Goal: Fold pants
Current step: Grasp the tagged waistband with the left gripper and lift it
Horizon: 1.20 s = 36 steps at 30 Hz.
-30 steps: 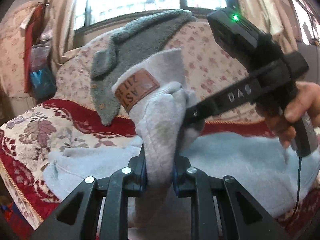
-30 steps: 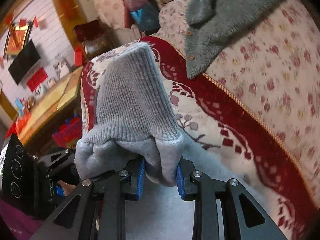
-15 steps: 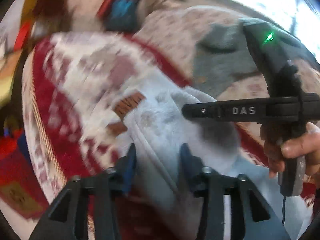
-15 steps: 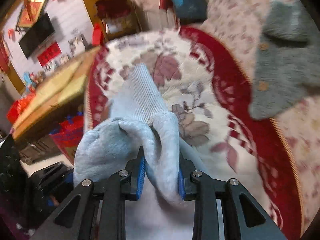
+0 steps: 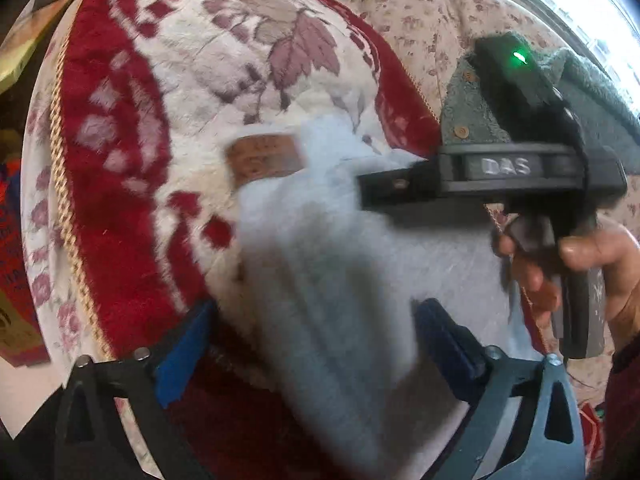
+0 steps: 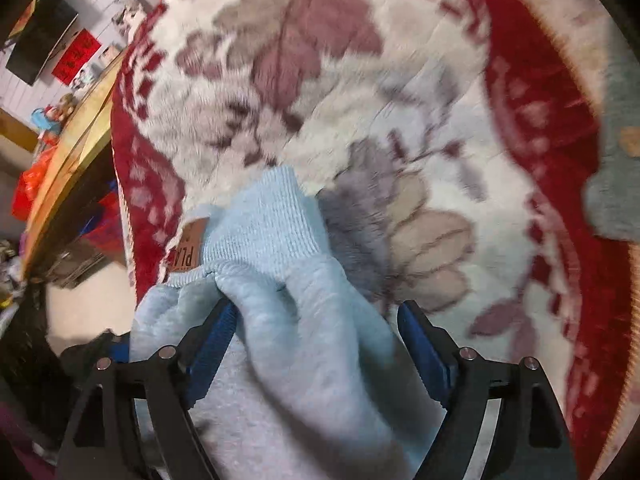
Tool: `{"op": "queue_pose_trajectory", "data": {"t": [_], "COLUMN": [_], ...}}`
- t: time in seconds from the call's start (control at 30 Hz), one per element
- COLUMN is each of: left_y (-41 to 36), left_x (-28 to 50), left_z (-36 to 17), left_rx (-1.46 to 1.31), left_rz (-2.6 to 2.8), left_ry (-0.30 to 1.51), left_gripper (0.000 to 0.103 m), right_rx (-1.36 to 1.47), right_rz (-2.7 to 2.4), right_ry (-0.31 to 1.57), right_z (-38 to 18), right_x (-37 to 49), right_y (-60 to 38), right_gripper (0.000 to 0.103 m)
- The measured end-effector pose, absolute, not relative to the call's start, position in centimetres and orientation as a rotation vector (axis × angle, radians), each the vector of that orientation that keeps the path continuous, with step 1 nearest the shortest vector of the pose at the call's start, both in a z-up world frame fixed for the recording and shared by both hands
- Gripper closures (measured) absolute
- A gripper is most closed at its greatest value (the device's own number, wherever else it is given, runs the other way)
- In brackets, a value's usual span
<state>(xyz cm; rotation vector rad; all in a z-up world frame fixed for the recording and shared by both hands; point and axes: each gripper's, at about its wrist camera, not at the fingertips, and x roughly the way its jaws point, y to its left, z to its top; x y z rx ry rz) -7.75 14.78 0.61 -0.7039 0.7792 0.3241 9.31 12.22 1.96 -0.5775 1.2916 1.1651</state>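
Pale grey fleece — the pants (image 5: pixel 328 280) — lies in a soft heap on the red-and-cream floral blanket (image 5: pixel 132 128) that covers the sofa seat, its ribbed waistband (image 6: pixel 268 224) and brown leather patch (image 5: pixel 262 158) toward the far edge of the fold. The step in hand looks like the release after a fold has been carried over: both tools have just been opening. The left tool (image 5: pixel 316 348) stands spread wide, the cloth passing between its blue pads (image 5: pixel 182 354) with no pinch on it; the right tool (image 6: pixel 316 344) is likewise spread, one pad still brushing the bunched fabric, the other clear of it. In the left view the right tool hangs over the waistband, a hand (image 5: pixel 592 276) on its handle.

The next move, I judge, calls for drawing both tools back without dragging the fleece, then smoothing the lumpy top layer or taking a fresh edge for another fold — the heap is not yet flat.

No container is in reach; a grey knitted garment (image 5: pixel 476 112) rests on the sofa back.
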Motion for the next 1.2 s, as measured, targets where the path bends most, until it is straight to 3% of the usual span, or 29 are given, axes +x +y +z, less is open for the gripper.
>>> {"op": "queue_pose_trajectory", "data": {"t": [0.03, 0.1, 0.17, 0.2, 0.23, 0.3, 0.53, 0.73, 0.87, 1.0, 1.13, 1.2], "left_y": [14.7, 14.6, 14.3, 14.3, 14.4, 14.7, 10.2, 0.0, -6.4, -13.5, -18.3, -19.0], "left_x": [-7.5, -7.0, -6.6, -6.7, -7.0, -7.4, -10.3, -13.2, -14.6, -15.3, -15.4, -15.6], "left_z": [0.5, 0.5, 0.6, 0.8, 0.8, 1.4, 8.0, 12.4, 12.3, 9.9, 7.1, 6.7], "left_rx": [-0.697, -0.689, -0.665, -0.65, -0.677, -0.718, -0.467, -0.096, 0.039, 0.138, 0.216, 0.211], "left_rz": [0.331, 0.345, 0.353, 0.378, 0.371, 0.329, 0.305, 0.277, 0.186, 0.032, -0.158, -0.246], "left_ry": [0.776, 0.781, 0.768, 0.763, 0.748, 0.713, 0.499, 0.347, 0.32, 0.353, 0.447, 0.496], "left_gripper": [0.001, 0.002, 0.032, 0.064, 0.072, 0.075, 0.076, 0.076, 0.076, 0.075, 0.048, 0.039], "right_rx": [-0.587, -0.624, -0.677, -0.699, -0.716, -0.754, -0.679, -0.595, -0.534, -0.402, -0.258, -0.203], "right_rz": [1.181, 1.23, 1.249, 1.254, 1.247, 1.241, 1.281, 1.289, 1.21, 1.064, 0.804, 0.698], "right_ry": [1.285, 1.265, 1.219, 1.206, 1.197, 1.147, 0.948, 0.808, 0.807, 0.891, 1.05, 1.108], "right_z": [1.7, 1.4, 1.7, 2.0, 2.4, 3.8, 12.6, 19.5, 19.9, 16.1, 10.0, 8.0], "right_x": [9.2, 8.2, 7.1, 6.8, 6.6, 6.0, 4.2, 1.4, -0.4, -0.7, -0.3, -0.6], "right_y": [12.6, 13.6, 13.9, 13.9, 13.8, 13.3, 7.8, -1.2, -9.8, -19.0, -27.6, -31.0], "right_gripper": [0.017, 0.027, 0.041, 0.045, 0.053, 0.06, 0.061, 0.061, 0.06, 0.058, 0.058, 0.058]}}
